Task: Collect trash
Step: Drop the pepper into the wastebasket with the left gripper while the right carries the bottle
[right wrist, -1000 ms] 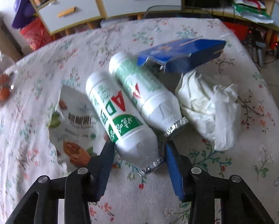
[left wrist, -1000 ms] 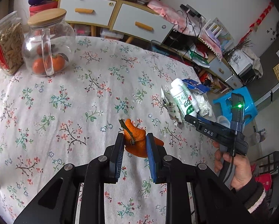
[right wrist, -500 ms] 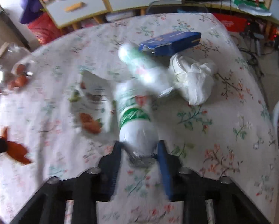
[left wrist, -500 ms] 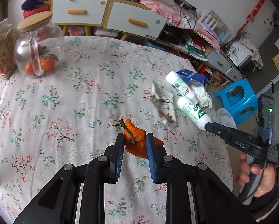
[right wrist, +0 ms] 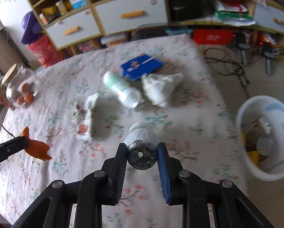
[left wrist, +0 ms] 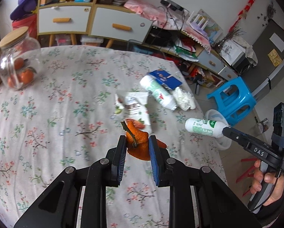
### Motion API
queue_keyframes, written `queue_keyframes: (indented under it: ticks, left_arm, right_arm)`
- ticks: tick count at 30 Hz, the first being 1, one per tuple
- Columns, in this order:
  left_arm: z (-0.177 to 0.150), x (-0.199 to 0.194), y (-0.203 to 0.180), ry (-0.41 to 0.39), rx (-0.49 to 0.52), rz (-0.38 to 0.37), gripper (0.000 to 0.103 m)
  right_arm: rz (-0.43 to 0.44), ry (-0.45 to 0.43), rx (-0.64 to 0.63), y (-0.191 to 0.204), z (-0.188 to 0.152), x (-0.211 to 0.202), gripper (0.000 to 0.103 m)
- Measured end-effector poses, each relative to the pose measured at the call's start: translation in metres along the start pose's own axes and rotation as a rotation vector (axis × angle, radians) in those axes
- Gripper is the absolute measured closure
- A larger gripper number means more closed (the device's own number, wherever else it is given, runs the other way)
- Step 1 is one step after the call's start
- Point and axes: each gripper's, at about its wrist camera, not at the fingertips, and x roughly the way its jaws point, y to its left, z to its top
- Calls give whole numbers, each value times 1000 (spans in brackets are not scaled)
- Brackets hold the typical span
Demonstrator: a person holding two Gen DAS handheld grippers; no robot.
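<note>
- Right gripper (right wrist: 142,154) has clamped onto a white bottle (right wrist: 141,139) by its foil-capped end. A second ago that bottle lay on the table with the pads open around it; now it's off the cloth and hanging out past the table edge.
- Left gripper (left wrist: 137,145) is pinched on a piece of orange peel (left wrist: 137,142), same as before, held just above the table (left wrist: 47,114).
- So both hands are loaded, and I'd guess the next stop is the white bin (right wrist: 263,172) on the floor to the right, already partly full.
- Left on the table: a second bottle (left wrist: 158,93), a crumpled tissue (left wrist: 184,98), a blue box (left wrist: 165,77) and a snack wrapper (left wrist: 137,107).
- Glass jar (left wrist: 18,60) of oranges at the far side isn't trash. Nothing really blocks the way to the bin.
</note>
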Motion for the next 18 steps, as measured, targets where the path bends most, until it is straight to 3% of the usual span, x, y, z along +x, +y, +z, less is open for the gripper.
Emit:
queue_keyframes:
  ticks: [7, 18]
  left_arm:
    - [3, 14, -26, 5, 25, -20, 78]
    - [0, 43, -78, 29, 102, -53, 78]
  right_arm:
    - [-55, -58, 97, -54, 0, -30, 75]
    - [-208, -117, 258, -149, -13, -67, 75]
